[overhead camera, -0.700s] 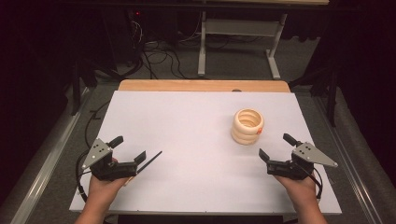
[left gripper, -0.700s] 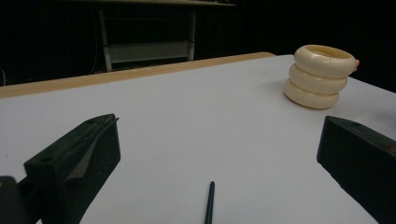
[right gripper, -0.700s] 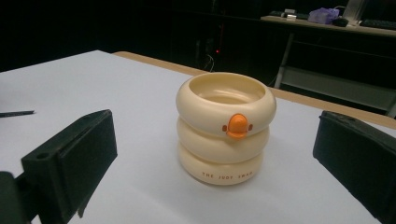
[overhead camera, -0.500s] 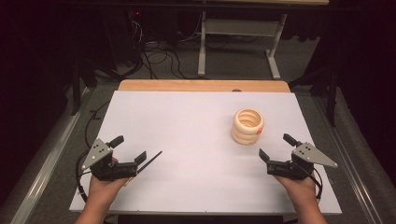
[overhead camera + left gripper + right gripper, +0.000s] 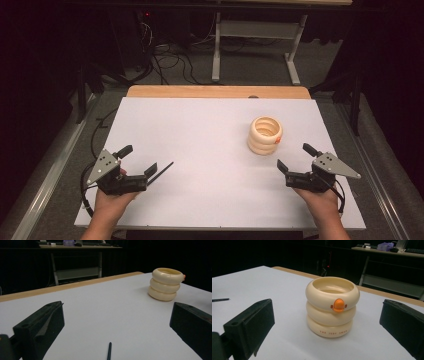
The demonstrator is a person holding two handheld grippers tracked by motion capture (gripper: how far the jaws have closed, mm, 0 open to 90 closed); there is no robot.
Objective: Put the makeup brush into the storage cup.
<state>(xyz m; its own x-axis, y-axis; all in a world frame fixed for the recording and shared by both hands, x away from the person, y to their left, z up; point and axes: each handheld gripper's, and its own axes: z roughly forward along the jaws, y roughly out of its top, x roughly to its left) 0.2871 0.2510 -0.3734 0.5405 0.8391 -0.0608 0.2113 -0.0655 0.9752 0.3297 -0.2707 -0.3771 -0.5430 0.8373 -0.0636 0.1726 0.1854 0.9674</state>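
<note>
A thin black stick (image 5: 160, 173) is seen lying flat near the front left corner of the white table (image 5: 200, 135). A wooden strip (image 5: 215, 92) is seen along the far edge.

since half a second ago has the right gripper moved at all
No. In the high view the right gripper sits at the same spot near the table's front right corner, just below the cream ring cup, as it did earlier, jaws open.

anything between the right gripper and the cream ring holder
Nothing: the right gripper view shows bare white tabletop between the open right gripper and the cream ring holder; the high view agrees.
</note>
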